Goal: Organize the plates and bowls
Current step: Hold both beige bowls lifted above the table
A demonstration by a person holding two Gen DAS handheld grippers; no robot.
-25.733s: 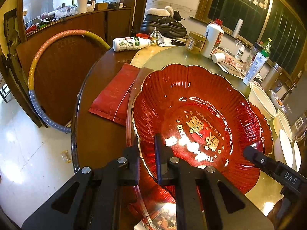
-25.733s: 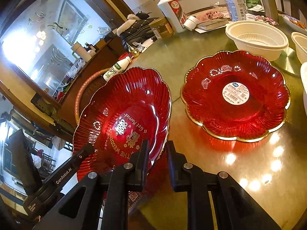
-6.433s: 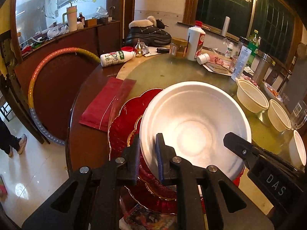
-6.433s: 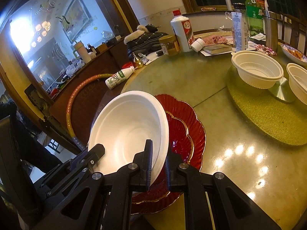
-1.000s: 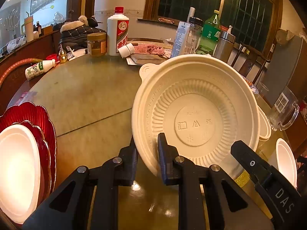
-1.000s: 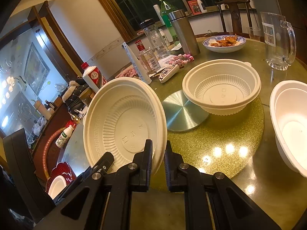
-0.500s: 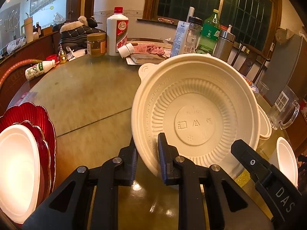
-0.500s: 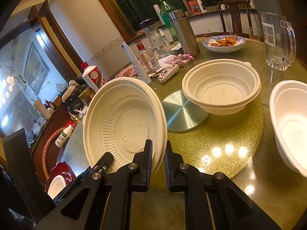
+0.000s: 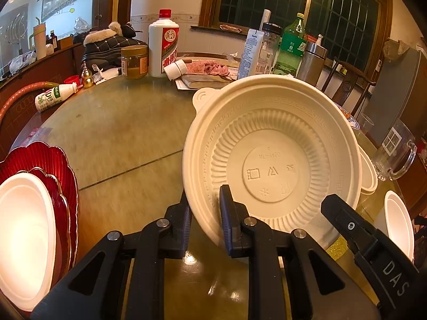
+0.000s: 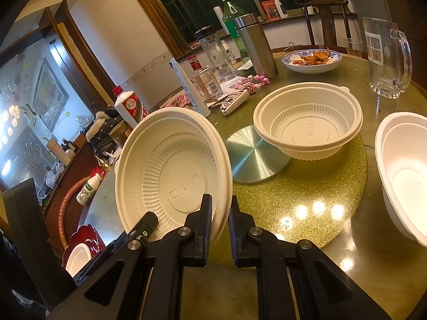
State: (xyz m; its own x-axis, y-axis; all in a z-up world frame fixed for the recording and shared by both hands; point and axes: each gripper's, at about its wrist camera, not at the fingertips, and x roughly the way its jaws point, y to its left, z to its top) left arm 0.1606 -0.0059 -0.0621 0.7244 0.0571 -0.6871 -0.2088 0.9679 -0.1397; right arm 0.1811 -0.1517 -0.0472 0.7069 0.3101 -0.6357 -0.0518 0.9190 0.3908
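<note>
A cream ribbed plastic bowl (image 9: 272, 157) (image 10: 170, 170) is held tilted above the round table, its inside facing both cameras. My left gripper (image 9: 204, 208) is shut on its near-left rim, and my right gripper (image 10: 220, 213) is shut on its right rim. A second cream bowl (image 10: 307, 122) rests on the gold turntable (image 10: 307, 197). A white bowl (image 10: 403, 170) sits at the right edge. Stacked red scalloped plates (image 9: 57, 165) with a white bowl (image 9: 24, 234) on top lie at the table's left edge.
Bottles, a jar (image 9: 134, 62), a steel flask (image 10: 254, 45), a glass pitcher (image 10: 385, 56) and a blue dish of food (image 10: 312, 60) crowd the far side. A silver disc (image 10: 253, 154) lies on the turntable. A hoop (image 9: 21, 93) leans beyond the left table edge.
</note>
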